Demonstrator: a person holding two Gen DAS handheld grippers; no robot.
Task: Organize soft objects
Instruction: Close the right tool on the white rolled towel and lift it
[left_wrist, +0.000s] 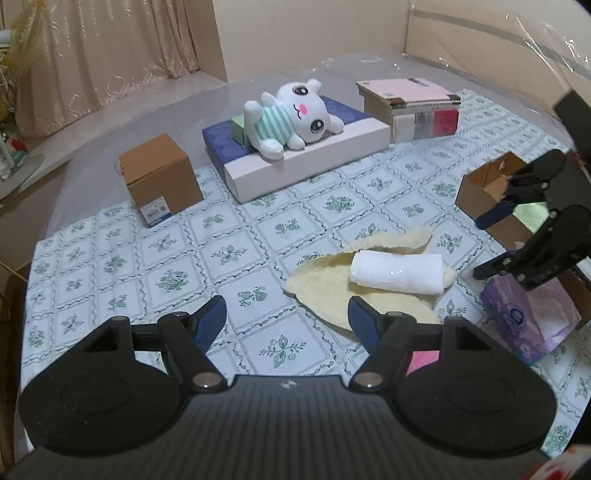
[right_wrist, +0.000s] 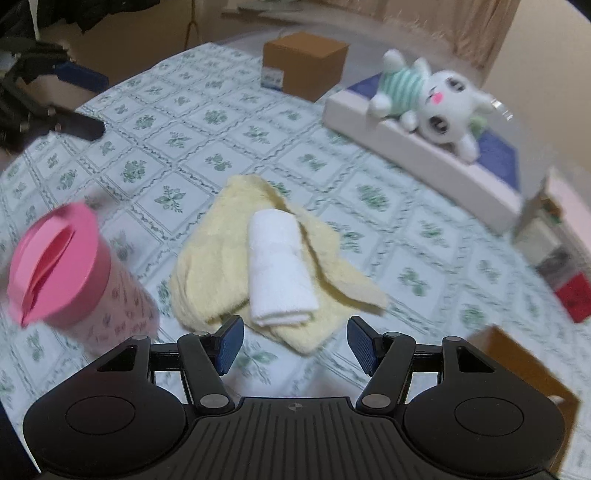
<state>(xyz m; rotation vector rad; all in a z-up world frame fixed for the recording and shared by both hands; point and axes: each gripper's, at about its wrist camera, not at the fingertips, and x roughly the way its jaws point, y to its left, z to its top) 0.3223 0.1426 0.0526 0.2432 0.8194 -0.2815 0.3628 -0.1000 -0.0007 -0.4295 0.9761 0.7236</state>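
Lying on a yellow cloth (right_wrist: 207, 266), rolled white towel (right_wrist: 279, 267) just ahead of right tool (right_wrist: 293, 345), spread, empty.

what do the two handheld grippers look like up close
The left gripper and the right gripper match: matte black bodies with ribbed tops, round side housings, silver pivot pins and linkage arms ending in blue textured pads. No cables, hands or sleeves show.

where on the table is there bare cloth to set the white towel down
Bare tablecloth between the brown box and yellow towel. Crowded around the tissue pack and open carton.
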